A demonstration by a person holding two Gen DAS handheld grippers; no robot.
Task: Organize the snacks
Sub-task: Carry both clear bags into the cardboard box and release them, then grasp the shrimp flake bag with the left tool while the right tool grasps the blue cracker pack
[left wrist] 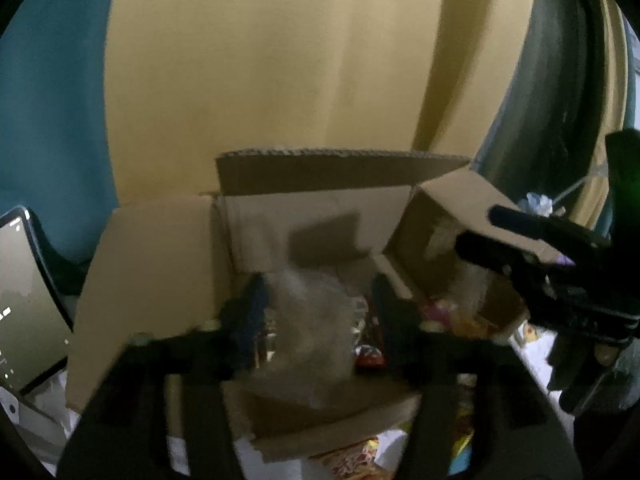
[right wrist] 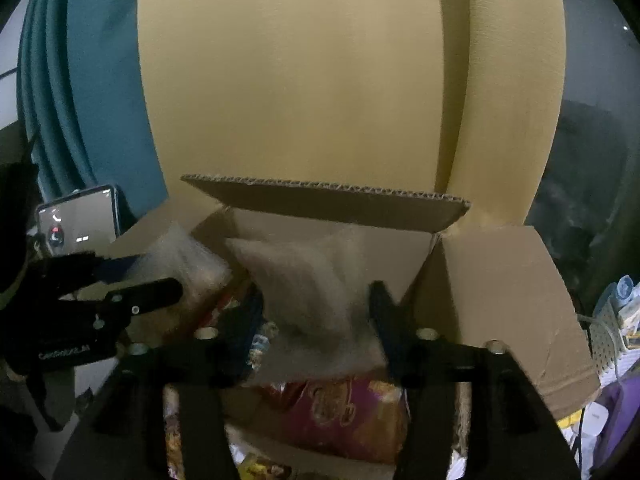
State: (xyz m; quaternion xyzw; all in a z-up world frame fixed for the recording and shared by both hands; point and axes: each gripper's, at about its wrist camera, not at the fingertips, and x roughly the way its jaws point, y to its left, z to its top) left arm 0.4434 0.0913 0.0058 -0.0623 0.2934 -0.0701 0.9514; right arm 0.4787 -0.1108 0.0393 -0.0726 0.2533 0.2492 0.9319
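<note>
An open cardboard box (left wrist: 160, 280) sits in front of me, flaps spread; it also shows in the right wrist view (right wrist: 500, 300). My left gripper (left wrist: 318, 312) holds a clear plastic snack bag (left wrist: 312, 320) between its fingers over the box. My right gripper (right wrist: 316, 312) holds a pale translucent snack bag (right wrist: 304, 280) over the box. A pink and orange snack packet (right wrist: 340, 408) lies in the box's near side. A red packet (left wrist: 368, 354) lies in the box. The right gripper shows at the right of the left view (left wrist: 480, 236), the left gripper at the left of the right view (right wrist: 160, 276).
A yellow wall panel (left wrist: 300, 60) and a teal curtain (left wrist: 52, 100) stand behind the box. A phone (right wrist: 80, 220) with a lit screen is at the left. More snack packets (left wrist: 352, 460) lie in front of the box. A perforated basket (right wrist: 612, 328) is at the right.
</note>
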